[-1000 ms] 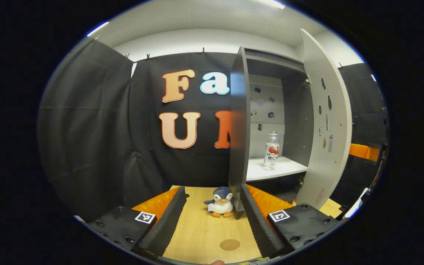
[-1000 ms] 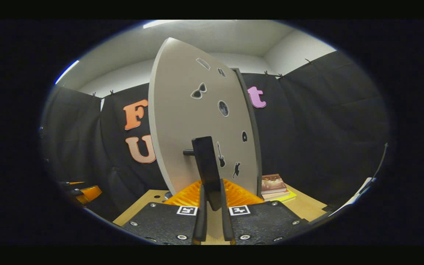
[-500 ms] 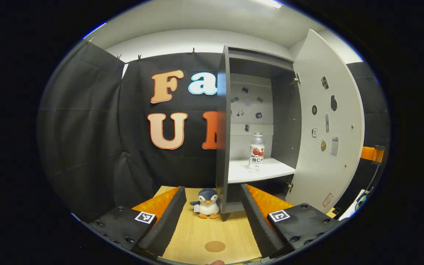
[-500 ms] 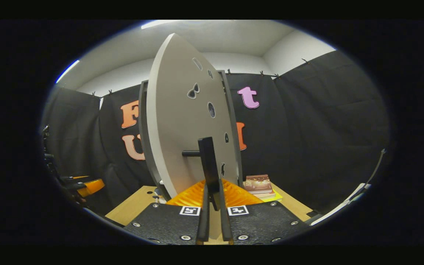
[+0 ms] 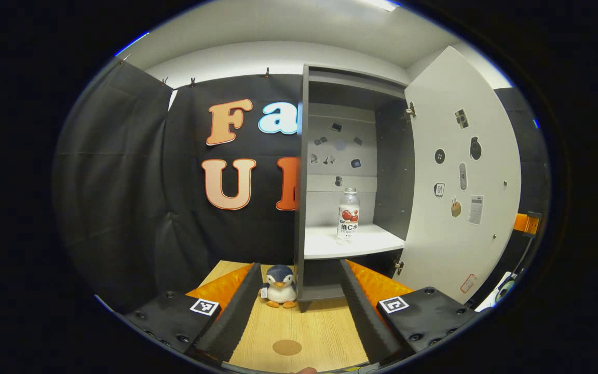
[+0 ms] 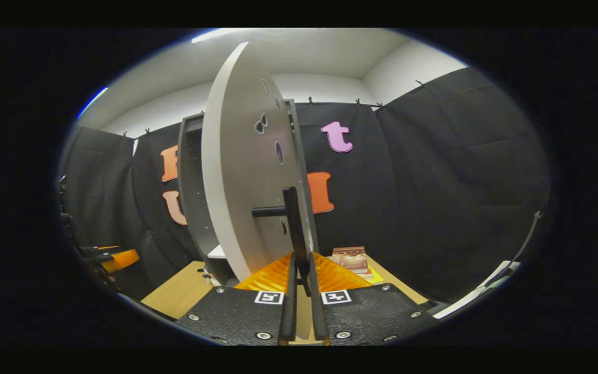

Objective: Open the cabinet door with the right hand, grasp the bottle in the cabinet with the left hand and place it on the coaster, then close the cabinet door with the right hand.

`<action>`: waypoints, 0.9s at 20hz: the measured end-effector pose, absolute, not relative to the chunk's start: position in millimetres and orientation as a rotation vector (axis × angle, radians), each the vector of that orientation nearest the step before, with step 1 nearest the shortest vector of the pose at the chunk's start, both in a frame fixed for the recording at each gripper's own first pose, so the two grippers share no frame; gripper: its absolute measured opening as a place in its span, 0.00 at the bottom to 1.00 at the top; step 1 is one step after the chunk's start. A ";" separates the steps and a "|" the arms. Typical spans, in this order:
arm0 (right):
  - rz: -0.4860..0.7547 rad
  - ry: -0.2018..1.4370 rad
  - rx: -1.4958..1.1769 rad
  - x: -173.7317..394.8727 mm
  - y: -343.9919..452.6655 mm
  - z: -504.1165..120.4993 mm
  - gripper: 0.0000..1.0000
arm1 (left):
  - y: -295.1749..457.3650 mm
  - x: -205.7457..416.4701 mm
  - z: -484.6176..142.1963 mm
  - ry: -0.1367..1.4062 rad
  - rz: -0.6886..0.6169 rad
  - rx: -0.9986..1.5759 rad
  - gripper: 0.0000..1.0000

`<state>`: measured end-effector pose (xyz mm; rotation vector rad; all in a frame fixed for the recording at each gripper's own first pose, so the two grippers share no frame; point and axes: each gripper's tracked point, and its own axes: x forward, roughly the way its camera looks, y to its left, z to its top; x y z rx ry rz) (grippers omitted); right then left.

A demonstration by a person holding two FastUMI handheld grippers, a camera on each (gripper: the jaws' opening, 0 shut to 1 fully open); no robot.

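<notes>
The grey cabinet (image 5: pixel 301 171) stands with its white door (image 5: pixel 460 171) swung wide to the right. A clear bottle (image 5: pixel 348 214) with a red and white label stands upright on the white shelf (image 5: pixel 325 246) inside. A round brown coaster (image 5: pixel 286 347) lies on the wooden table between the fingers of my left gripper (image 5: pixel 299 306), which is open and well short of the cabinet. In the right gripper view, my right gripper (image 6: pixel 300 267) is shut on the door's black handle (image 6: pixel 293 223), with the door (image 6: pixel 236 171) seen nearly edge-on.
A small plush penguin (image 5: pixel 278 286) sits on the table at the cabinet's left foot. Books (image 6: pixel 350 258) lie on the table right of the door. The left gripper (image 6: pixel 112 258) shows far left in the right gripper view. Black cloth walls close in the booth.
My right gripper has pulled the door further open by its handle. The left gripper view has shifted, so the cabinet interior, bottle and coaster now sit more to the left.
</notes>
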<state>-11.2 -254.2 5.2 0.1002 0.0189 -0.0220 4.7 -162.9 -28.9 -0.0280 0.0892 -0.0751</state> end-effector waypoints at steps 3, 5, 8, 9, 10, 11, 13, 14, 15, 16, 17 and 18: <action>0.011 0.022 0.119 -10.4 -275.9 4.6 0.10 | -173.0 5.1 -29.2 0.092 -0.072 -0.030 0.96; 0.020 0.022 0.115 -9.5 -289.7 5.1 0.10 | -178.9 6.0 -29.3 0.094 -0.070 -0.035 0.96; 0.011 0.025 0.121 -9.8 -308.4 4.5 0.06 | -188.6 3.0 -29.6 0.098 -0.072 -0.033 0.96; 0.018 0.027 0.124 -10.4 -309.6 4.0 0.06 | -190.6 3.7 -28.4 0.096 -0.072 -0.030 0.96; 0.028 0.027 0.126 -10.1 -308.6 4.3 0.06 | -192.0 4.0 -28.9 0.098 -0.069 -0.028 0.96; 0.036 0.025 0.126 -9.1 -307.3 5.2 0.06 | -194.7 4.2 -30.2 0.101 -0.070 -0.029 0.96; 0.041 0.024 0.118 -6.6 -308.7 4.7 0.07 | -197.9 4.6 -32.3 0.110 -0.069 -0.032 0.96; 0.041 0.023 0.118 -7.7 -308.7 4.7 0.07 | -200.0 4.4 -32.6 0.112 -0.071 -0.039 0.96; 0.045 0.023 0.125 -10.0 -308.0 5.1 0.06 | -201.0 7.2 -32.4 0.113 -0.071 -0.044 0.96; 0.050 0.024 0.134 -10.5 -308.7 5.4 0.06 | -201.8 7.3 -33.1 0.114 -0.068 -0.044 0.96; 0.051 0.028 0.144 -11.0 -309.3 4.9 0.06 | -201.0 9.5 -34.5 0.116 -0.063 -0.044 0.96; 0.051 0.029 0.145 -12.8 -310.5 3.9 0.07 | -200.7 10.3 -35.4 0.114 -0.055 -0.047 0.96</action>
